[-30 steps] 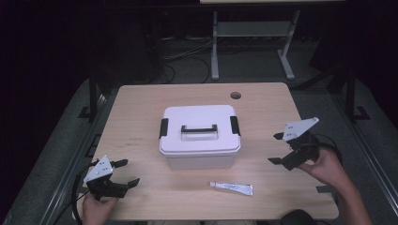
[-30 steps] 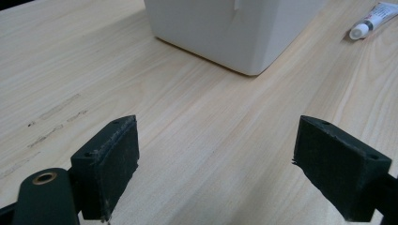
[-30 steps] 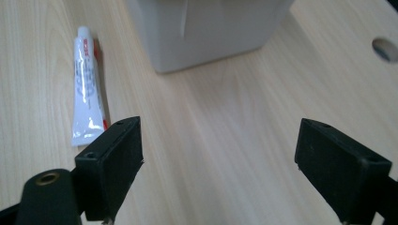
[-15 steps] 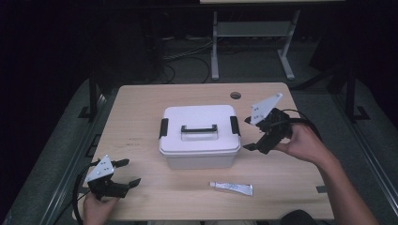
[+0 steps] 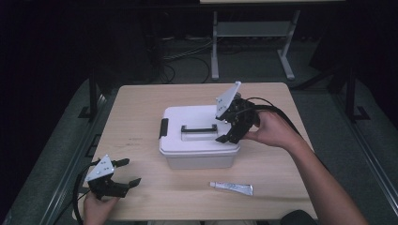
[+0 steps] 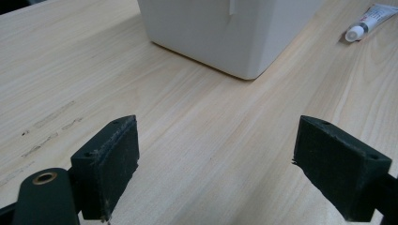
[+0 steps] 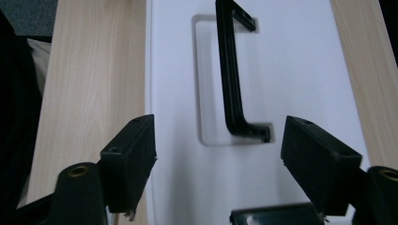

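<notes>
The right gripper (image 5: 231, 127) has moved from the right edge of the table (image 5: 136, 117) to the middle of the high view. It now hangs over the right end of the white box (image 5: 197, 140), just above the lid. Its jaws have just been closing a little, but they are spread apart with nothing between them. In the right gripper view, the black handle (image 7: 231, 70) lies flat in its dip on the lid, a little ahead of the jaws, and a black latch (image 7: 270, 214) shows at the bottom edge. It looks like the person is about to work on that latch or the handle to open the box.

The left gripper (image 5: 123, 174) has stayed at the lower left of the high view, jaws spread wide and empty. A small tube (image 5: 232, 188) lies on the table below the box, untouched.
</notes>
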Demonstrator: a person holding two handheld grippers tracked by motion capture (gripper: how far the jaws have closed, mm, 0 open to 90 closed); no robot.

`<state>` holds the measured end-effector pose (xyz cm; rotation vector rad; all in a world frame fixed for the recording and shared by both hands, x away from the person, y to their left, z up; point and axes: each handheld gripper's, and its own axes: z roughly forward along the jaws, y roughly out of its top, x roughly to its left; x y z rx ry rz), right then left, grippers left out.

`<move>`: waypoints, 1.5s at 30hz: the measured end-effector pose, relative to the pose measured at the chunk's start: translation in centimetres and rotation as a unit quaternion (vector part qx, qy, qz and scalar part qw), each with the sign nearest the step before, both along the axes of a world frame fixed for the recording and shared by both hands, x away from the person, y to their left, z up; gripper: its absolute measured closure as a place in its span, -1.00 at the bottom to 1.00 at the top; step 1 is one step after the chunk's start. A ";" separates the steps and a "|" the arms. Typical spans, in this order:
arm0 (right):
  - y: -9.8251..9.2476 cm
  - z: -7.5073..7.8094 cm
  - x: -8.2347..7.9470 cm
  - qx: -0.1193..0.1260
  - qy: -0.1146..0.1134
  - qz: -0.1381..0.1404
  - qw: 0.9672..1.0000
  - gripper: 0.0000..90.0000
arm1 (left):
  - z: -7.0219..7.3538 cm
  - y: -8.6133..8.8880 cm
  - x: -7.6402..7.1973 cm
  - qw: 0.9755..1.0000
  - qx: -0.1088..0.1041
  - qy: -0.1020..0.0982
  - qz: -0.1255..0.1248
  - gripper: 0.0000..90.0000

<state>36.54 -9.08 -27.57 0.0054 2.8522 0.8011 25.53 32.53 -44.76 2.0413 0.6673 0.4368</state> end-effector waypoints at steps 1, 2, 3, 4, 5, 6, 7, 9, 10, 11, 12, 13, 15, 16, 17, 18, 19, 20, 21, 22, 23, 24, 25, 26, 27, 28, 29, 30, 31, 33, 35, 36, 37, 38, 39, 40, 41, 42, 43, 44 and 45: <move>0.3 -0.1 0.1 0.000 0.003 0.001 1.000 -0.34 | 0.0 0.0 0.0 1.000 -0.001 0.000 0.000 -0.69; 0.3 -0.1 0.1 0.000 0.003 0.001 1.000 -0.34 | 0.0 0.0 0.0 1.000 -0.001 0.000 0.000 -0.69; 1.0 -0.1 0.3 -0.002 0.006 0.003 1.000 -0.25 | 0.0 0.0 0.0 1.000 -0.002 -0.001 0.000 -0.69; 1.0 -0.1 0.3 -0.002 0.006 0.003 1.000 -0.25 | 0.0 0.0 0.0 1.000 -0.002 -0.001 0.000 -0.69; 1.7 -0.1 0.4 -0.004 0.004 0.005 1.000 -0.16 | 0.0 0.0 0.1 1.000 -0.002 0.000 0.000 -0.69; 1.7 -0.1 0.4 -0.004 0.004 0.005 1.000 -0.16 | 0.0 0.0 0.1 1.000 -0.002 0.000 0.000 -0.69; 2.4 -0.1 0.7 -0.005 0.007 0.005 1.000 -0.10 | 0.0 0.0 0.1 1.000 -0.003 0.000 0.000 -0.69; 2.9 -0.2 0.9 -0.011 0.008 0.005 1.000 -0.05 | 0.0 0.0 0.1 1.000 -0.003 0.000 -0.001 -0.69; 3.1 -0.2 1.0 -0.014 0.007 0.005 1.000 -0.02 | 0.0 0.0 0.1 1.000 -0.003 0.000 -0.001 -0.69; 3.3 -0.3 1.1 -0.017 0.009 0.005 1.000 0.00 | 0.0 0.0 0.1 1.000 -0.003 0.000 -0.002 -0.69; 3.6 -0.3 1.2 -0.022 0.010 0.004 1.000 0.03 | 0.0 0.0 0.1 1.000 -0.002 -0.001 -0.002 -0.69; 3.9 -0.4 1.3 -0.025 0.012 0.005 1.000 0.06 | 0.0 0.0 0.1 1.000 -0.002 -0.001 -0.002 -0.69; 4.3 -0.4 1.4 -0.032 0.009 0.007 0.999 0.13 | 0.0 0.0 0.1 1.000 -0.003 0.000 -0.001 -0.69; 4.6 -0.4 1.5 -0.034 0.010 0.008 0.999 0.16 | 0.0 0.0 0.1 1.000 -0.004 0.000 0.000 -0.69; 4.8 -0.5 1.5 -0.038 0.013 0.009 0.999 0.19 | 0.0 0.0 0.1 1.000 -0.004 -0.001 0.000 -0.69; 4.9 -0.5 1.6 -0.042 0.013 0.010 0.999 0.23 | 0.0 0.1 0.1 1.000 -0.004 -0.001 0.000 -0.69; 5.1 -0.7 1.7 -0.046 0.014 0.010 0.999 0.27 | 0.0 0.1 0.1 1.000 -0.003 -0.001 0.000 -0.69; 5.3 -0.7 1.8 -0.048 0.017 0.011 0.999 0.29 | 0.0 0.1 0.1 1.000 -0.003 -0.001 -0.001 -0.69; 5.4 -0.9 1.9 -0.053 0.018 0.011 0.998 0.31 | 0.0 0.1 0.1 1.000 -0.003 -0.001 -0.001 -0.69; 5.6 -1.0 2.0 -0.055 0.017 0.013 0.998 0.33 | 0.0 0.1 0.1 1.000 -0.003 -0.001 -0.001 -0.69; 5.7 -1.1 2.0 -0.059 0.017 0.011 0.998 0.37 | 0.0 0.1 0.1 1.000 -0.003 -0.001 -0.001 -0.69; 5.8 -1.2 2.1 -0.059 0.018 0.014 0.998 0.41 | 0.0 0.1 0.1 1.000 -0.003 -0.001 -0.001 -0.69; 5.8 -1.2 2.1 -0.059 0.018 0.014 0.998 0.41 | 0.0 0.1 0.1 1.000 -0.003 -0.001 -0.001 -0.69; 6.0 -1.3 2.2 -0.062 0.020 0.015 0.998 0.51 | 0.0 0.1 0.1 1.000 -0.004 -0.001 -0.001 -0.69; 6.1 -1.3 2.3 -0.065 0.021 0.013 0.998 0.55 | 0.0 0.2 0.1 1.000 -0.004 -0.001 -0.001 -0.69; 6.1 -1.3 2.3 -0.065 0.021 0.013 0.998 0.55 | 0.0 0.2 0.1 1.000 -0.004 -0.001 -0.001 -0.69; 6.2 -1.2 2.4 -0.067 0.023 0.014 0.997 0.58 | 0.0 0.2 0.1 1.000 -0.004 -0.001 -0.001 -0.69; 6.2 -1.2 2.4 -0.067 0.023 0.015 0.997 0.60 | 0.0 0.2 0.1 1.000 -0.005 -0.002 -0.001 -0.69; 6.2 -1.1 2.5 -0.068 0.022 0.016 0.997 0.62 | 0.0 0.2 0.1 1.000 -0.006 -0.001 0.000 -0.69; 6.2 -0.8 2.6 -0.067 0.023 0.015 0.997 0.64 | 0.0 0.2 0.1 1.000 -0.006 -0.001 0.000 -0.69; 6.0 -0.5 3.0 -0.061 0.022 0.012 0.998 0.68 | 0.0 0.2 0.1 1.000 -0.006 -0.001 -0.001 -0.69; 5.9 -0.4 3.2 -0.058 0.024 0.009 0.998 0.69 | 0.0 0.2 0.2 1.000 -0.006 -0.002 -0.001 -0.69; 5.9 -0.2 3.5 -0.059 0.025 0.006 0.998 0.69 | 0.0 0.2 0.1 1.000 -0.007 -0.001 -0.001 -0.69; 5.9 -0.2 3.7 -0.059 0.024 0.008 0.998 0.69 | 0.0 0.2 0.2 1.000 -0.007 -0.001 -0.001 -0.69; 5.9 0.0 3.8 -0.061 0.025 0.006 0.998 0.69 | 0.0 0.2 0.2 1.000 -0.005 -0.001 0.000 -0.69; 6.0 0.0 4.0 -0.061 0.028 0.005 0.998 0.69 | 0.0 0.2 0.2 1.000 -0.006 0.000 0.000 -0.69; 6.1 0.1 4.2 -0.064 0.027 0.007 0.998 0.69 | -0.1 0.1 0.2 1.000 -0.006 0.000 0.000 -0.69; 6.3 0.2 4.4 -0.068 0.029 0.005 0.997 0.70 | -0.1 0.1 0.2 1.000 -0.006 0.001 -0.001 -0.69; 6.4 0.2 4.6 -0.067 0.035 0.005 0.997 0.71 | -0.1 0.2 0.2 1.000 -0.006 0.002 -0.001 -0.69; 6.4 0.3 4.8 -0.067 0.039 0.006 0.997 0.71 | -0.1 0.2 0.2 1.000 -0.005 0.001 -0.001 -0.69; 6.6 0.3 5.1 -0.072 0.039 0.004 0.997 0.71 | -0.1 0.2 0.2 1.000 -0.005 0.001 -0.001 -0.69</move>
